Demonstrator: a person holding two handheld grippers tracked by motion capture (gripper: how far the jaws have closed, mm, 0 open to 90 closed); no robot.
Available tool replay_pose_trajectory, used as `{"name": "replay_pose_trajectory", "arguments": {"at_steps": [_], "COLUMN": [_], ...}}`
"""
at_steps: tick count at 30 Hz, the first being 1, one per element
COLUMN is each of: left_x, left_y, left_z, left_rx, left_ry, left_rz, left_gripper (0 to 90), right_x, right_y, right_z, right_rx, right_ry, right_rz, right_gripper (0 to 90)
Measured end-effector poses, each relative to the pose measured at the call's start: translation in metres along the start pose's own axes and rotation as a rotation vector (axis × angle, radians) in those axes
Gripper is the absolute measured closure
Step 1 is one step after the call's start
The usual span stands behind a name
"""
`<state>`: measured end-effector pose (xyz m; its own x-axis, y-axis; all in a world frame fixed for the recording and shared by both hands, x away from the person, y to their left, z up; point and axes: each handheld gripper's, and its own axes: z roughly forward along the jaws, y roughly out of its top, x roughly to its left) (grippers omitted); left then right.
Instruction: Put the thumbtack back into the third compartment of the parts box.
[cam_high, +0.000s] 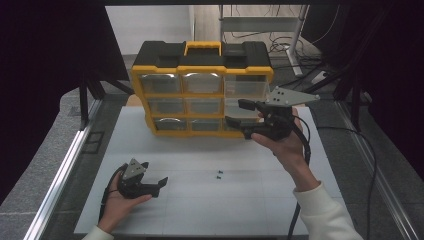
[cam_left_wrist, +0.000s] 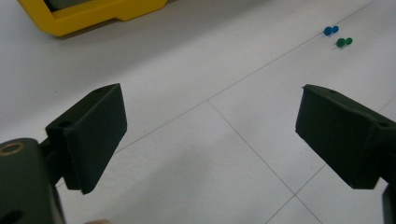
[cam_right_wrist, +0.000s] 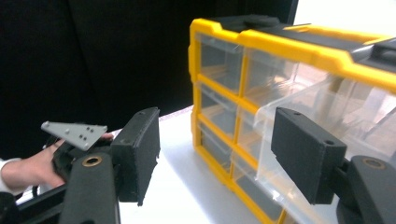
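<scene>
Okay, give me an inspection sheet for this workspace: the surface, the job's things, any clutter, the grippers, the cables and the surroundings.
Surface: white table top with thin grid lines, bare in front.
Job's things: yellow and black drawer organizer stands at the far edge; a clear drawer on its right side is pulled out.
Clutter: blue pushpin and green pushpin lie loose on the table top.
Grippers: left gripper rests low on the table top, jaws open and empty; right gripper is raised at the drawer, jaws open.
Cables: black gripper cable trails past the right hand; floor cables behind the organizer.
Surroundings: dark curtains, metal frame rail.
</scene>
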<state>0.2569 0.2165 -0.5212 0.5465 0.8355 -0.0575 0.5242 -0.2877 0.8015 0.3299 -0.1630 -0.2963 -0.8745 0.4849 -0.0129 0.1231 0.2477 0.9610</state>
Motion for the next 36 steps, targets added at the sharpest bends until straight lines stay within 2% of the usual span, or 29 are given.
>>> {"name": "replay_pose_trajectory", "arguments": {"at_steps": [4, 16, 22, 31, 36], "left_x": [0.0, 0.0, 0.0, 0.0, 0.0], "left_y": [0.0, 0.0, 0.0, 0.0, 0.0], "left_z": [0.0, 0.0, -0.001, -0.001, -0.003], "left_rx": [-0.001, -0.001, 0.0, -0.005, -0.008], "left_ry": [0.0, 0.002, 0.003, 0.004, 0.007], "left_rz": [0.0, 0.004, 0.004, 0.002, 0.002], "left_gripper": [9.3, 9.3, 9.3, 9.3, 9.3], "right_x": [0.005, 0.006, 0.004, -0.002, -0.004], "right_y": [-0.014, -0.045, -0.063, -0.085, -0.093], "right_z": [-0.001, 0.005, 0.012, 0.021, 0.028], "right_rx": [-0.001, 0.039, 0.089, 0.13, 0.156], "right_ry": [0.022, 0.019, 0.002, -0.015, -0.02], "right_rz": [0.01, 0.031, 0.039, 0.069, 0.067], "right_gripper": [32.5, 31.8, 31.1, 31.0, 31.0]}}
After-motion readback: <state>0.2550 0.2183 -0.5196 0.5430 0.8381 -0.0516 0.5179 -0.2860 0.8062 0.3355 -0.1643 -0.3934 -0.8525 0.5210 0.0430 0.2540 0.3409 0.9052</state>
